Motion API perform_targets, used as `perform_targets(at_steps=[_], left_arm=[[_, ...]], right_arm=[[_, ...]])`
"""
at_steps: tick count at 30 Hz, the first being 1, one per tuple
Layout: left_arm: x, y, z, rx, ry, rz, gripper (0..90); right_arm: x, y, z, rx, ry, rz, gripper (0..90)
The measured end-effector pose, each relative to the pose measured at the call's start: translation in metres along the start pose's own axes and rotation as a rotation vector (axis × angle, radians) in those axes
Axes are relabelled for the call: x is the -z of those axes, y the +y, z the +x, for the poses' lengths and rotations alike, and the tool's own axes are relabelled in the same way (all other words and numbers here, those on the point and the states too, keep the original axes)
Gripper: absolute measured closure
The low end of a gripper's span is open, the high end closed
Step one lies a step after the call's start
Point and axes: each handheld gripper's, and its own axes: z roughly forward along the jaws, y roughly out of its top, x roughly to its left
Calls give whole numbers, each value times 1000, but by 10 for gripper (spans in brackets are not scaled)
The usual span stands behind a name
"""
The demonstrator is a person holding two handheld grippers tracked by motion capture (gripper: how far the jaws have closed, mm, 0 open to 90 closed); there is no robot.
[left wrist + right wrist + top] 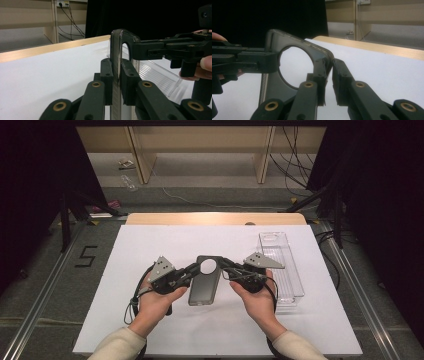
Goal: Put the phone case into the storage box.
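— Over the white sheet (165, 330) on the table, what are the two hands holding up?

— A dark phone case (204, 287). It has a big round hole near its far end. It is between the two grippers, in the middle of the table.

— Who has it?

— Both of them. The left gripper (191, 269) has its jaws squeezed on the left edge of the case, near the round hole. In the left gripper view you can see the thin edge of the phone case (116, 75) standing up between the two black jaws, and the jaws press on it from both sides.

— And the other one?

— The right gripper (226, 265) has the right edge of the case, also near the hole. In the right gripper view the corner of the phone case (322, 60) sits between its jaws. The left jaw is against the case, and there is a small gap by the right jaw lower down.

— Is the case lying flat?

— From above, its far end looks lifted between the grippers. I cannot tell if the near end touches the sheet.

— What is that shiny thing on the right?

— A clear plastic tray (285, 270). It is long and lies on the sheet, just beside the right hand (257, 302). The left hand (157, 302) is on the other side of the case.
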Motion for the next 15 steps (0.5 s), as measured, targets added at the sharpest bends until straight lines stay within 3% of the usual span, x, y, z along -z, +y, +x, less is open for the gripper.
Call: perform_targets(at_steps=[15], left_arm=[[-3, -3, 0, -9, -2, 32, 796]], right_arm=[[7, 7, 6, -31, -31, 16, 852]])
